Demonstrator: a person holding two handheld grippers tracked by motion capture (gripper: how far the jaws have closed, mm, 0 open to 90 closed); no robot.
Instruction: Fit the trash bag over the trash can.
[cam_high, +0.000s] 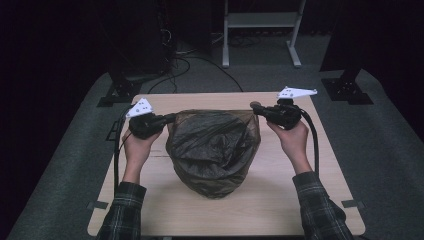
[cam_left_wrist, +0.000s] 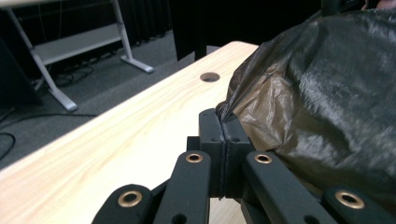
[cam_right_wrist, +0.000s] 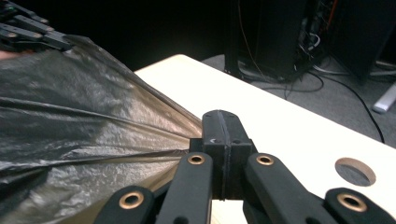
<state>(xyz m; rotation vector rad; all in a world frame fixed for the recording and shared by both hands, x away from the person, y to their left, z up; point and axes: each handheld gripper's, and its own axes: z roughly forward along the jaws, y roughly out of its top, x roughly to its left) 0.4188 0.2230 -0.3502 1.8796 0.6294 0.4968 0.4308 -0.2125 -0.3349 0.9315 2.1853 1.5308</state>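
The room is dim, with black surroundings; light from above falls on the table (cam_high: 280, 200), leaving its far corners bright in both gripper views. The bag (cam_high: 212, 150) shows soft sheen. The high view is grainy and soft; near jaw links blur slightly.

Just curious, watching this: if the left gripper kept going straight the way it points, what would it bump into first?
Probably the dark plastic bag: the left gripper is shut on its edge and points across the table toward the right gripper, so the bag's bulk lies ahead.
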